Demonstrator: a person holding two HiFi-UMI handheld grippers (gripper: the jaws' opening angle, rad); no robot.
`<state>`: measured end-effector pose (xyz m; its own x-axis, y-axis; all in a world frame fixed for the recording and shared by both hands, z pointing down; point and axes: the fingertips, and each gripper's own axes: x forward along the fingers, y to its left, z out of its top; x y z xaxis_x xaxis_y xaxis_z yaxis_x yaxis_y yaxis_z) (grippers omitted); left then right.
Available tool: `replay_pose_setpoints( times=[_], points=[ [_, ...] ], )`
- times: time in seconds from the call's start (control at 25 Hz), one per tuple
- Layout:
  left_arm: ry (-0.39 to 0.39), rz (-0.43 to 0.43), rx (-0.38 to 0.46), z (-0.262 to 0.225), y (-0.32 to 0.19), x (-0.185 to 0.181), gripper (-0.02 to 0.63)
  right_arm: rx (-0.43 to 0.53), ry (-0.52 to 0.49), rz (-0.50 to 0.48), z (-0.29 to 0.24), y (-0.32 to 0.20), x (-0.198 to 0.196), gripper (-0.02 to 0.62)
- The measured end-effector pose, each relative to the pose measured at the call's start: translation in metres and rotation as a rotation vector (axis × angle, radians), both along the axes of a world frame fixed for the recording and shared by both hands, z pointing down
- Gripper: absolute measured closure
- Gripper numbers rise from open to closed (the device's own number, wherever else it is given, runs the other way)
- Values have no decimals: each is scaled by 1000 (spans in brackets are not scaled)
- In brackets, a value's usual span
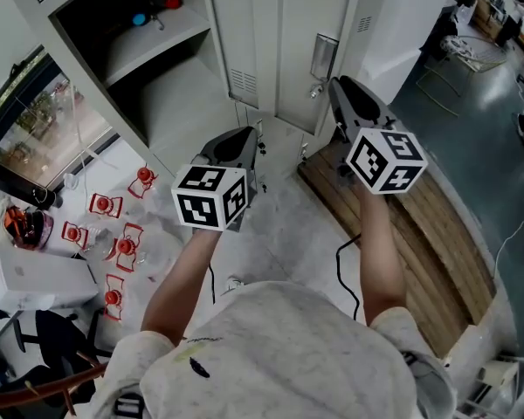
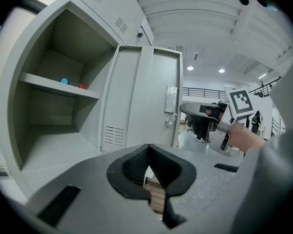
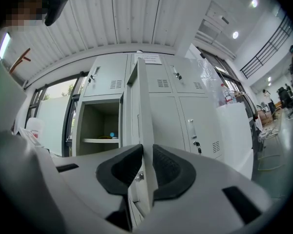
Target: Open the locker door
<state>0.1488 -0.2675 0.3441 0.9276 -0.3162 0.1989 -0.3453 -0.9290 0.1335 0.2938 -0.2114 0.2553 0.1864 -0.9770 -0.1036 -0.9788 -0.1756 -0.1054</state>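
Both bare forearms are stretched forward. The right gripper (image 3: 145, 172) is raised to the door (image 3: 142, 106), a flat grey sheet-metal panel standing open, and its ribbed black pads are closed on the door's free edge. The left gripper (image 2: 147, 162) is held clear of the locker, jaws together and empty.

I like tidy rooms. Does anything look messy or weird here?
Yes. Small red things lie scattered in no order on the floor left of the locker. The door is just open; nothing else stands out.
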Motion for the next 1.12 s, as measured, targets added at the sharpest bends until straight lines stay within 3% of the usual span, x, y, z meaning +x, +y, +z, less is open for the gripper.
replay_pose_setpoints(
  times=[1.12],
  points=[
    [-6, -53, -3, -3, 9, -20, 600, 1, 53, -46, -4, 11, -40, 563]
  ],
)
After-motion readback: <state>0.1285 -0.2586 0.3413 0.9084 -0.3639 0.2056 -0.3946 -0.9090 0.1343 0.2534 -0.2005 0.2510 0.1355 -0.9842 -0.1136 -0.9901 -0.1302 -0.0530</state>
